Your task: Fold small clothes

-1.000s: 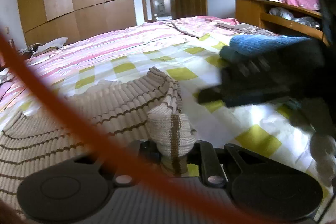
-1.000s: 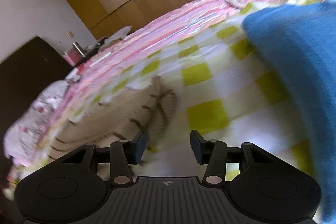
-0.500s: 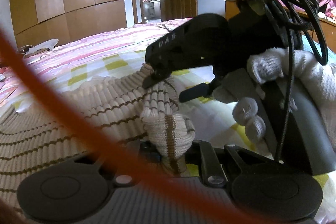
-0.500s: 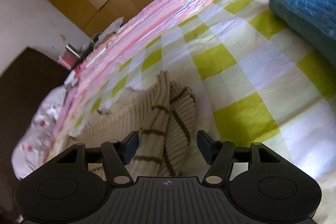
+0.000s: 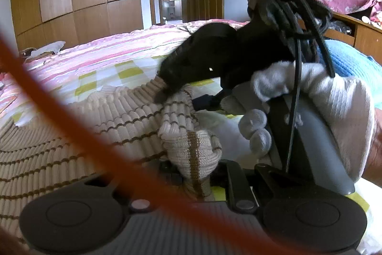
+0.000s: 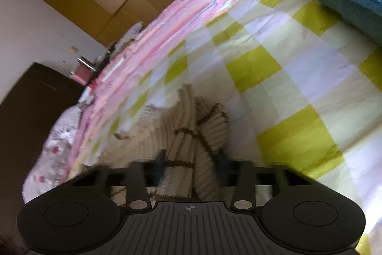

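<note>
Your right gripper [image 6: 191, 160] has come across and just closed its fingers on the bunched, beige brown-striped sweater [image 5: 71, 135] on the bed [image 6: 298, 78], just beyond your left gripper [image 5: 193, 173], clamped on its cuff.

Black right tool [image 5: 172, 97], black cables looped on top; white knit glove [image 5: 310, 97]; grey handle [image 5: 320, 140].
</note>
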`<state>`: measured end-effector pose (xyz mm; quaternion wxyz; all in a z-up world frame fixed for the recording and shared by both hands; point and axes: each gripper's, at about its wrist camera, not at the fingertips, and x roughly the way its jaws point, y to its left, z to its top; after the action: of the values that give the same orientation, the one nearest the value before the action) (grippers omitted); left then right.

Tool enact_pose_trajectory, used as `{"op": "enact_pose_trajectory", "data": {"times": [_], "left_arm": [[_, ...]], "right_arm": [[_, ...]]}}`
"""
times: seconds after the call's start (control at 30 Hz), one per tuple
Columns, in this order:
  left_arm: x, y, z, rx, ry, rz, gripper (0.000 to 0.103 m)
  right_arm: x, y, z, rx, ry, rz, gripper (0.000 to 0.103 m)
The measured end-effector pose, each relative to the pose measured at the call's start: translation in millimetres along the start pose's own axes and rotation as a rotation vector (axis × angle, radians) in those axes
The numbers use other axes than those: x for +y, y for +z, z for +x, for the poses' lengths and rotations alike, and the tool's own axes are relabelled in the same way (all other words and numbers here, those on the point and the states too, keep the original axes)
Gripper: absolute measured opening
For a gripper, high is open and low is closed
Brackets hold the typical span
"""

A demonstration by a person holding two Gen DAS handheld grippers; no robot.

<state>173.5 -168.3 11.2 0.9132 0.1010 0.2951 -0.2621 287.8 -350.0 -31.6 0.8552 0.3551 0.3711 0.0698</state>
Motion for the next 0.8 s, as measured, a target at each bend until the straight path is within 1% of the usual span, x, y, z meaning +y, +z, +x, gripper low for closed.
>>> {"op": "enact_pose_trajectory", "data": {"times": [0.07,0.13,0.27,0.4,0.57,0.7,0.8], "left_arm": [[0.0,1.5,-1.1,0.005,-0.006,-0.013,0.022],[-0.5,1.9,-3.1,0.007,-0.012,-0.019,0.022],[-0.6,3.7,-14.7,-0.008,-0.034,-0.042,0.021],[13.5,10.3,-32.1,-0.041,-0.085,-0.125,0.021],[49.9,16.8,-64.3,-0.106,-0.104,-0.231,0.021],[89.5,14.6,-91.2,-0.157,-0.083,-0.311,0.021],[124.8,6.5,-108.4,-0.183,-0.053,-0.380,0.021]], "right_arm": [[-2.4,-0.3,-2.9,0.000,0.014,0.011,0.021],[-3.3,-0.2,-9.1,-0.004,0.024,0.021,0.017],[-1.8,1.0,-27.4,-0.024,0.058,0.048,0.016],[14.3,3.9,-45.8,-0.056,0.070,0.047,0.016],[63.5,8.7,-54.7,-0.077,0.091,-0.019,0.016],[118.7,5.4,-44.2,-0.082,0.098,-0.106,0.016],[152.6,-2.2,-28.1,-0.065,0.099,-0.147,0.016]]}}
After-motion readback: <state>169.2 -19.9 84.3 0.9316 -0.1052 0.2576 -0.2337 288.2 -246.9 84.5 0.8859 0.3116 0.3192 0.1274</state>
